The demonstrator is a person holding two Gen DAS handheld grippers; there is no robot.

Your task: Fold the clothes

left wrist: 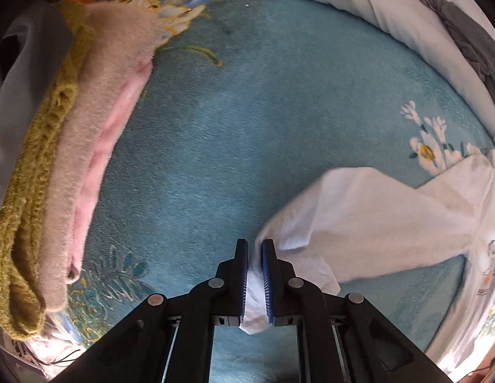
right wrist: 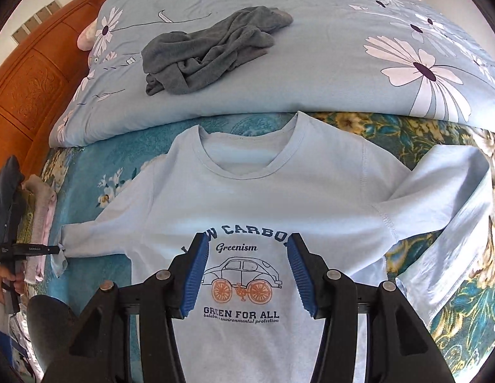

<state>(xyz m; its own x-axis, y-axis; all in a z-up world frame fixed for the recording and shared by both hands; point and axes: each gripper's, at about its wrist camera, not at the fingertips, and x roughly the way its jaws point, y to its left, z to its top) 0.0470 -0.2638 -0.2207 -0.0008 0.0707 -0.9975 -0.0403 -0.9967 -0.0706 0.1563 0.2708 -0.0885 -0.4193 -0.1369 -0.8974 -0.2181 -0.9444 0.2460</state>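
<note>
The left gripper [left wrist: 255,249] pinches the shirt's [right wrist: 247,191] sleeve [left wrist: 359,220] toward nine o'clock, so pull it flat while the right gripper [right wrist: 246,249] hangs open, holding nothing.

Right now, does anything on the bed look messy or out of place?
Yes. A crumpled grey garment lies bunched, unfolded, on the pale-blue flowered duvet, unlike the light-blue printed T-shirt spread flat below it.
</note>
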